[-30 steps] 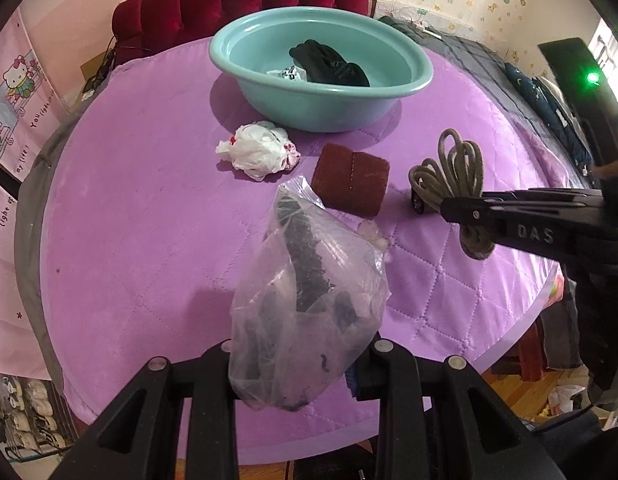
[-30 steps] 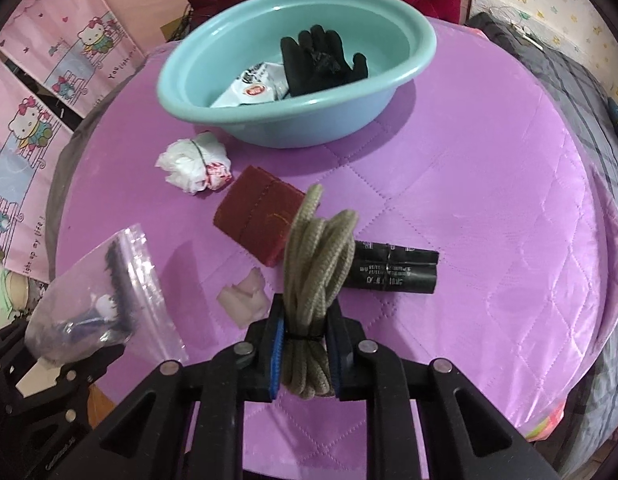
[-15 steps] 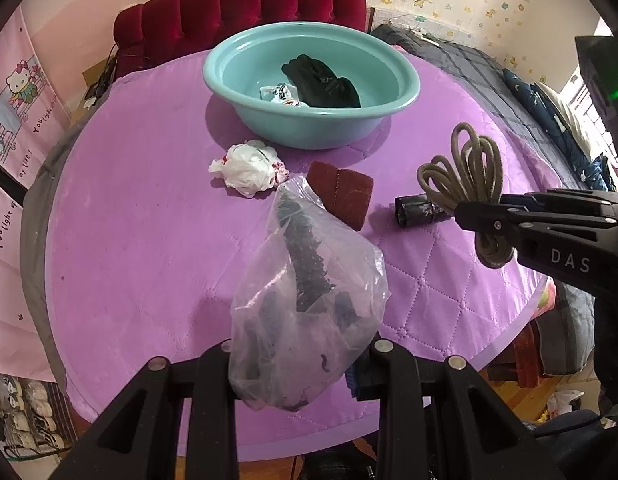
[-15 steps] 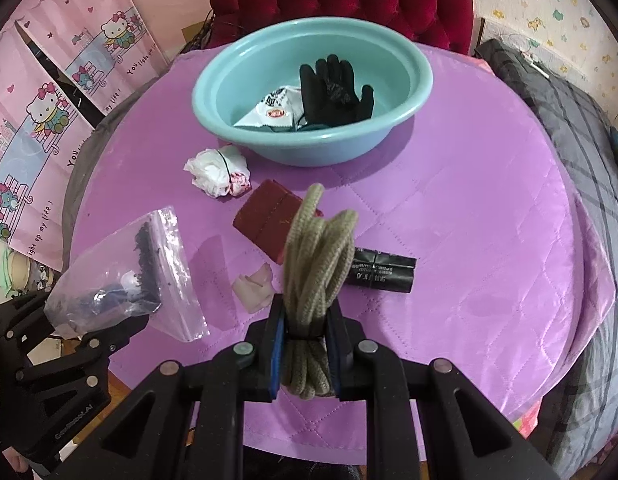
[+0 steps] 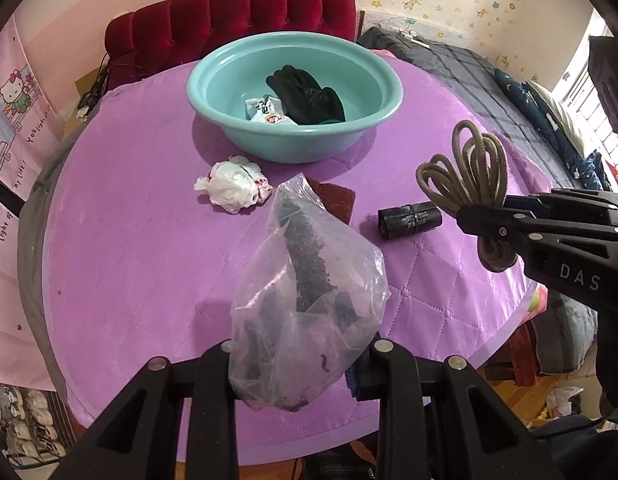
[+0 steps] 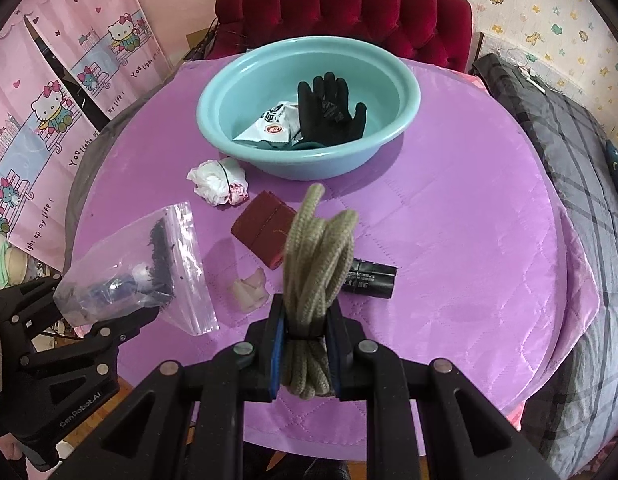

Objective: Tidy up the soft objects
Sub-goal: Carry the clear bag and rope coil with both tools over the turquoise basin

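Observation:
My left gripper [image 5: 297,364] is shut on a clear plastic bag [image 5: 305,304] with dark bits inside, held above the purple table [image 5: 129,264]. The right gripper [image 6: 307,344] is shut on a bundle of olive rope [image 6: 319,256], also lifted off the table. In the left wrist view the rope [image 5: 469,168] and right gripper [image 5: 493,220] hang at the right. A teal basin [image 6: 309,164] at the far side holds a black glove [image 6: 329,112] and a white packet [image 6: 273,124].
On the table lie a crumpled white plastic bag [image 6: 217,180], a dark red cloth [image 6: 265,228], a black roll [image 6: 369,278] and a small pale lump [image 6: 251,290]. A red sofa [image 6: 349,4] stands behind, and a grey plaid bed [image 6: 581,160] is at the right.
Both grippers have risen with their loads, so the table and basin look smaller and farther. The black roll has come into the left wrist view from behind the rope.

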Tool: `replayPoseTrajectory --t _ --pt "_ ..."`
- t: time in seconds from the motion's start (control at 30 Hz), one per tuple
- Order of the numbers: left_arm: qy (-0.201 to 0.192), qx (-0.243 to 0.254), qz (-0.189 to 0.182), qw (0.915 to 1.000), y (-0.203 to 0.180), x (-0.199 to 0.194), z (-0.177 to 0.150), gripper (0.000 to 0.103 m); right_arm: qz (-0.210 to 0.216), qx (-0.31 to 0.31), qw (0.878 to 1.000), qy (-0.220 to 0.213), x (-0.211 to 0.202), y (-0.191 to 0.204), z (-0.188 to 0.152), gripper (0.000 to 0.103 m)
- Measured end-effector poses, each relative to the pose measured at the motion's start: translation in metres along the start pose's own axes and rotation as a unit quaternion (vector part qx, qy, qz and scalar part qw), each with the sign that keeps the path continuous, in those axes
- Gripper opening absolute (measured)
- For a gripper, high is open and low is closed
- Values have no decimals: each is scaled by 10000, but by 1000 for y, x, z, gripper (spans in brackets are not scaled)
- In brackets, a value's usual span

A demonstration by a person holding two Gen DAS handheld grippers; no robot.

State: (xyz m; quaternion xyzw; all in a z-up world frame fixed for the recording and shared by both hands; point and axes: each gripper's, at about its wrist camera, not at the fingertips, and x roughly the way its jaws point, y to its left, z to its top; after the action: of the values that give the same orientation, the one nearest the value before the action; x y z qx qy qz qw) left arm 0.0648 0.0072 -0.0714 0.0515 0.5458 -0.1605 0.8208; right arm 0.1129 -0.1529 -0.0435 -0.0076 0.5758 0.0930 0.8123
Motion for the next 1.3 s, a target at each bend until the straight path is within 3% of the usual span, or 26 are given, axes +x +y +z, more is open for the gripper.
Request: replayPoseTrajectory --t 0.57,1.3 --pt "-404 230 -89 9989 -11 -31 38 31 -123 -61 9993 -352 -34 -8 26 18" --pt "-796 295 -70 9964 -5 -40 101 31 -77 -103 9971 -756 -53 -18 87 18"
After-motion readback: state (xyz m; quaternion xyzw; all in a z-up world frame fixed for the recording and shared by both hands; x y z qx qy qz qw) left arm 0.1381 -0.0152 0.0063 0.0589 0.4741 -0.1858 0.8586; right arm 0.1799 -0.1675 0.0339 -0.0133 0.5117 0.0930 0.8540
